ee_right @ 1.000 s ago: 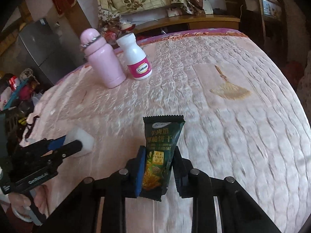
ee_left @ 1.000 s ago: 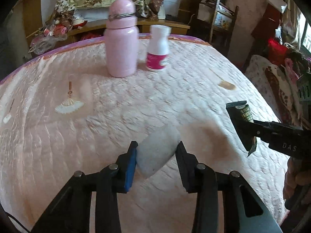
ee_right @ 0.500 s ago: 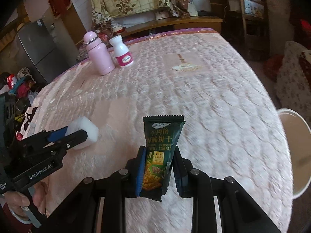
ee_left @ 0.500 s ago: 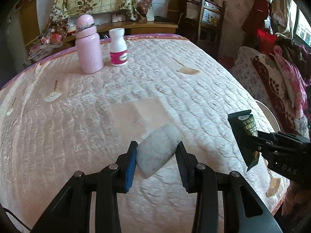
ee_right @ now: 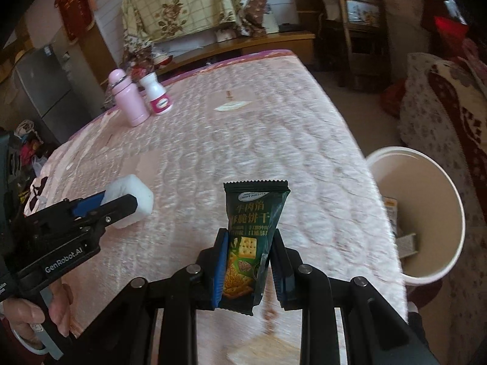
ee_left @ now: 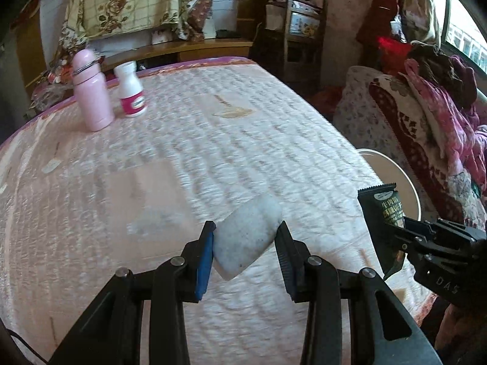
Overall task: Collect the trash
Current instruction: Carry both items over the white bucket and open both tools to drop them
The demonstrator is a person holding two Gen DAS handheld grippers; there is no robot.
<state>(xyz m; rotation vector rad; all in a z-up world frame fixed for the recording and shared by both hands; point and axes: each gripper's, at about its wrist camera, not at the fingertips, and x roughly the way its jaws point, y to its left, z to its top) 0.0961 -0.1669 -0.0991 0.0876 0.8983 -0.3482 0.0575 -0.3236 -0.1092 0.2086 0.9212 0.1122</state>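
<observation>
My left gripper (ee_left: 245,238) is shut on a white foam block (ee_left: 248,237) and holds it above the pink quilted bed (ee_left: 182,158); it also shows in the right wrist view (ee_right: 127,202) at the left. My right gripper (ee_right: 248,243) is shut on a dark green biscuit wrapper (ee_right: 254,213), held upright over the bed's near right part. The wrapper also shows in the left wrist view (ee_left: 383,219) at the right. A white bin (ee_right: 417,216) stands on the floor right of the bed, with some scraps inside.
A pink flask (ee_left: 91,91) and a white bottle with a pink label (ee_left: 131,89) stand at the bed's far left. A blanket-covered seat (ee_left: 426,121) is right of the bin. A wooden chair (ee_left: 292,30) and shelf stand behind the bed.
Both grippers have pulled back from the bottles toward the bed's near right edge, still holding their items. The white bin has come into view at the right.
</observation>
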